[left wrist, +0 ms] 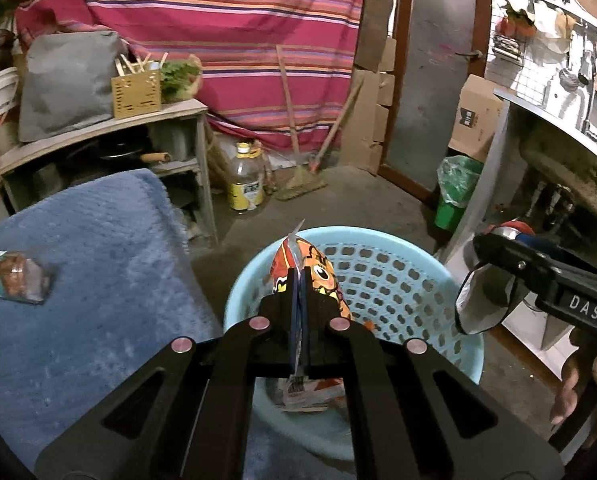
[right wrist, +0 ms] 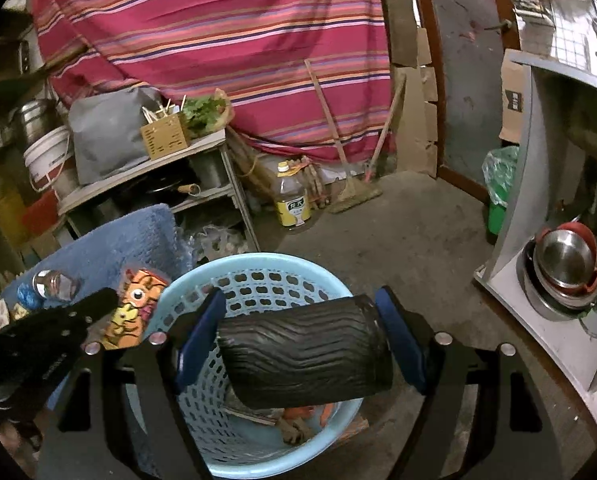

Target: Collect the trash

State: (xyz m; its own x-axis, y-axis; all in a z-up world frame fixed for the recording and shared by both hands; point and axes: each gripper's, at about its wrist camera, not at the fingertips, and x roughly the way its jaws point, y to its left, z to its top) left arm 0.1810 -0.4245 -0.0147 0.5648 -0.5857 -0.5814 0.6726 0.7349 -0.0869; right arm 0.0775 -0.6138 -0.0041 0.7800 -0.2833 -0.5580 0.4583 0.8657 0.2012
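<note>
My left gripper (left wrist: 298, 276) is shut on an orange cartoon snack bag (left wrist: 322, 276), held upright over the light blue perforated basket (left wrist: 398, 280). My right gripper (right wrist: 300, 296) is shut on a black ribbed cup (right wrist: 306, 352), which lies sideways between the blue pads above the same basket (right wrist: 258, 276). In the left wrist view the right gripper (left wrist: 494, 264) comes in from the right with the cup (left wrist: 482, 304) showing its pale inside. The right wrist view shows the left gripper (right wrist: 106, 300) and snack bag (right wrist: 134, 312) at the basket's left rim. Wrappers (right wrist: 294, 420) lie at the basket's bottom.
A glass jar (left wrist: 14, 276) lies on a blue mat (left wrist: 98, 260) left of the basket. Behind stand a wooden shelf (left wrist: 170, 112), a yellow-labelled bottle (left wrist: 245, 180), brooms (left wrist: 298, 176) and a green bin (left wrist: 454, 192). A counter with steel bowls (right wrist: 566, 264) is on the right.
</note>
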